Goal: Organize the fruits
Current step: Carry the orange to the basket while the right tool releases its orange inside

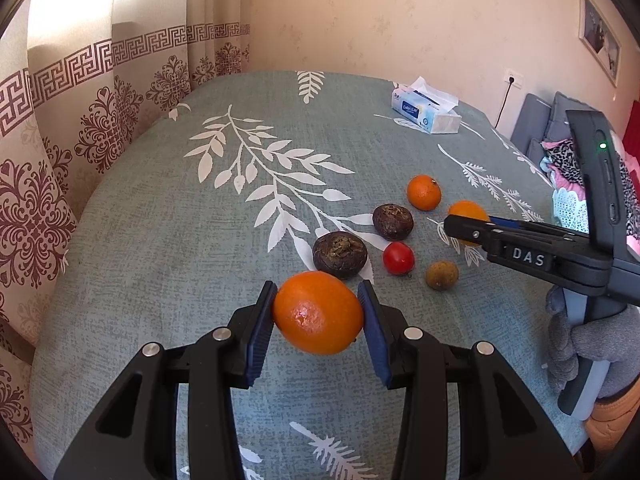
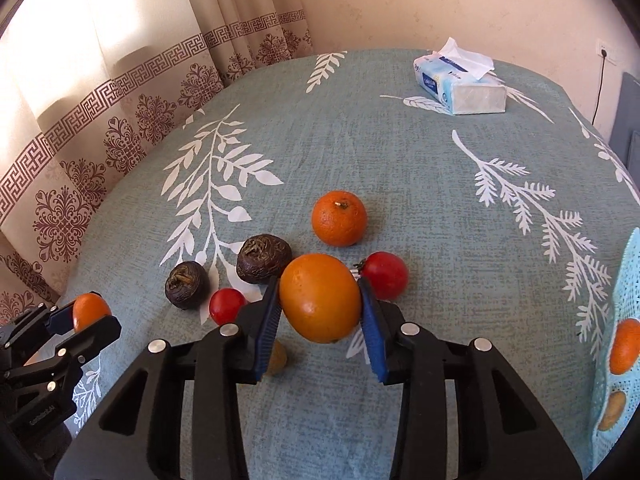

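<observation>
Left claw (image 1: pixel 318 312) clenched on glossy round orange (image 1: pixel 318 313), blue pads against both sides, fruit above teal leaf-print cloth of worktop (image 1: pixel 160 260). Right claw (image 2: pixel 320 300) gripped second smooth orange fruit (image 2: pixel 320 298), pads touching both flanks. Beyond lay loose stemmed tangerine (image 2: pixel 339 218), two dark wrinkled round fruits (image 2: pixel 263 258), red cherry tomatoes (image 2: pixel 385 275), small tan longan (image 1: pixel 441 275). Tissue pack (image 2: pixel 460 84) sat at far edge.

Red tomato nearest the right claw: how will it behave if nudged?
The red tomato looks round and glossy, so it probably rolls on the tablecloth. Its smooth skin may slip against pads. Likely soft, so squeeze gently.
</observation>
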`<state>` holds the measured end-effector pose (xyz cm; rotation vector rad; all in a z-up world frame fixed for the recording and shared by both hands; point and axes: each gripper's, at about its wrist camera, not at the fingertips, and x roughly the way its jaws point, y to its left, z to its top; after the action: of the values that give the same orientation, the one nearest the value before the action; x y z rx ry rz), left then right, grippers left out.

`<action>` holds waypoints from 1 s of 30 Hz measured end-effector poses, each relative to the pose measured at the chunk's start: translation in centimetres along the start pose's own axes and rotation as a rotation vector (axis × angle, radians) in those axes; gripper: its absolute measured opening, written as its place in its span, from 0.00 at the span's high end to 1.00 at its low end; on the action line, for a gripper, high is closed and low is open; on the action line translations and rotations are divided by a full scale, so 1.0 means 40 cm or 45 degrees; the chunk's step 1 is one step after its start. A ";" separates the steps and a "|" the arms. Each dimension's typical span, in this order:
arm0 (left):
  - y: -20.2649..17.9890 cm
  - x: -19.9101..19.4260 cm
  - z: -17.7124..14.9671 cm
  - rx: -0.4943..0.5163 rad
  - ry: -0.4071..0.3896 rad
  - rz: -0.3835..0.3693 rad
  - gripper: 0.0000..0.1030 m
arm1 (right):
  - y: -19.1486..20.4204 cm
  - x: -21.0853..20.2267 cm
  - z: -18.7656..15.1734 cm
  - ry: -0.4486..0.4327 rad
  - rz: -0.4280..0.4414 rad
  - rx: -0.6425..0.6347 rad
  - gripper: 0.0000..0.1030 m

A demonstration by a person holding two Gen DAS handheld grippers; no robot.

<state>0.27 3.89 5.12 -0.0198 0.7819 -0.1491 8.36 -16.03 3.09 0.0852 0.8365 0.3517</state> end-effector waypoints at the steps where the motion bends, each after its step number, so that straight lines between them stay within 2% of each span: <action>1: -0.002 0.000 -0.001 0.002 0.000 -0.002 0.59 | -0.004 -0.015 -0.001 -0.014 -0.005 0.002 0.62; 8: -0.031 -0.003 -0.002 0.028 -0.004 -0.022 0.59 | -0.061 -0.135 -0.030 -0.108 -0.061 0.047 0.62; 18: -0.095 -0.005 0.011 0.076 -0.010 -0.064 0.59 | -0.222 -0.305 -0.093 -0.224 -0.220 0.205 0.62; 30: -0.189 -0.016 0.027 0.166 -0.025 -0.109 0.59 | -0.408 -0.404 -0.201 -0.244 -0.413 0.409 0.62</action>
<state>-0.37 -3.56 6.88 0.0689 0.7511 -0.2802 -3.11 -37.31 5.76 0.2745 0.6967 -0.0974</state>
